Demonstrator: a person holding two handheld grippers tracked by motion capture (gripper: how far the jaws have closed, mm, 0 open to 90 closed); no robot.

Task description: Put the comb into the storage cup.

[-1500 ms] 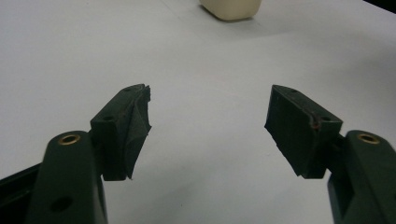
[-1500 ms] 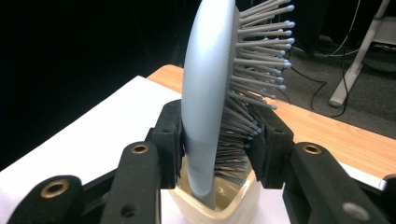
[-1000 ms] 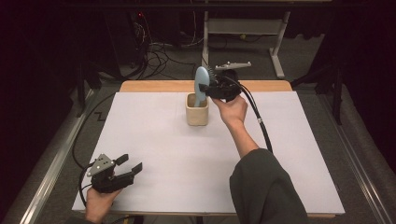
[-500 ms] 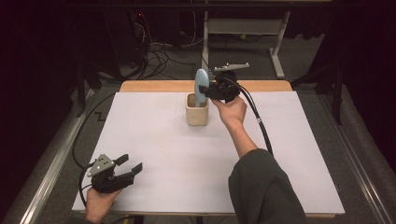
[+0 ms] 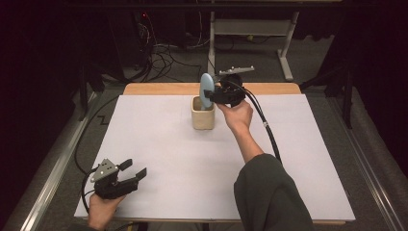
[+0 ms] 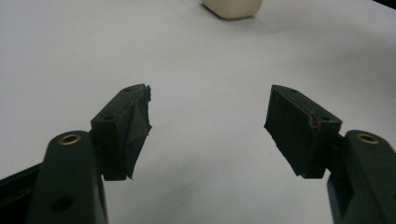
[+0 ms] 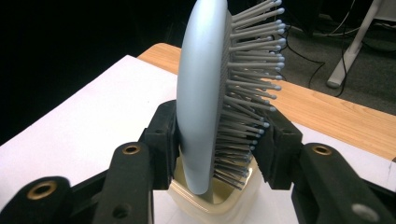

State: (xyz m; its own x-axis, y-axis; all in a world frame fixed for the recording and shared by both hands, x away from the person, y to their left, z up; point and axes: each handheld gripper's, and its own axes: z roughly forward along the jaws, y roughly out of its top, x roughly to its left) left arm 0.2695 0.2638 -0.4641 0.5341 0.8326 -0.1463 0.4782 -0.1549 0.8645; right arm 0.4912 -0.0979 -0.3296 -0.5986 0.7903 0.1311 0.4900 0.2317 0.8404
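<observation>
Little changed against the earlier frames: both hands in the same places, hairbrush in the same upright stand in the cream cup near the far edge of the white table cover. One difference, at the right gripper: jaws just been opening, brush head between them.

In the right gripper view, hairbrush standing on end, lower part down inside the cream cup, smooth blue back toward one jaw, grey bristles toward the other. Back close against its pad; bristle tips at the opposite pad; cannot tell whether the pads press.

Left gripper low at the near left corner of the cover, well apart from cup and brush, jaws spread wide with nothing between them. In the left gripper view, bare white cover between the jaws, cream cup far off at the top edge.
</observation>
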